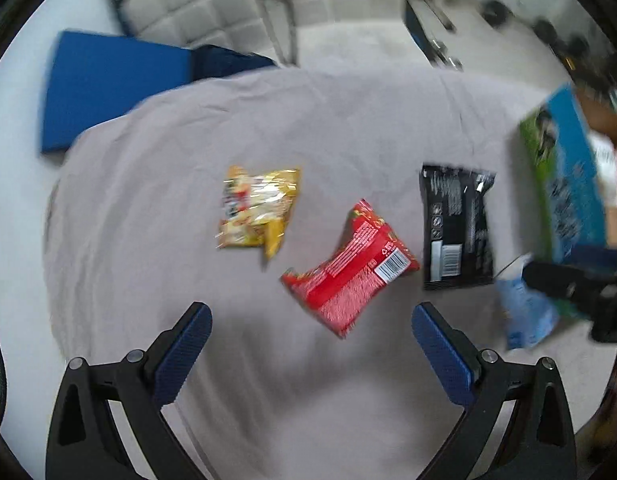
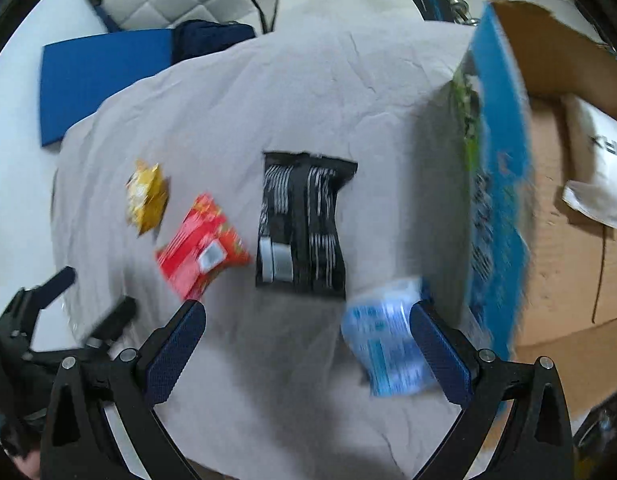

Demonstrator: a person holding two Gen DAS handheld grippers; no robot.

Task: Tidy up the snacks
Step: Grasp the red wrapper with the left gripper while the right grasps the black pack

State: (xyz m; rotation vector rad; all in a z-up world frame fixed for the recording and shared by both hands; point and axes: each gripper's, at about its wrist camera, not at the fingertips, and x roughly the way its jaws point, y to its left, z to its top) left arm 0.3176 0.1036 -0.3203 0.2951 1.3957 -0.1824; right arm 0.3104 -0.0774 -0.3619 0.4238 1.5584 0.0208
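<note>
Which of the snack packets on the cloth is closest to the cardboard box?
The light blue packet. It lies right beside the cardboard box, next to the right gripper; the black, red and yellow packets lie further left on the cloth.

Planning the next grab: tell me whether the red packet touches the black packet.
Apart. The right wrist view shows a strip of grey cloth between the red packet and the black packet.

On the wrinkled grey cloth: four snack packets, one each of crinkled yellow, red foil, flat black, pale blue. One blue-sided open cardboard box at the cloth's right edge.
</note>
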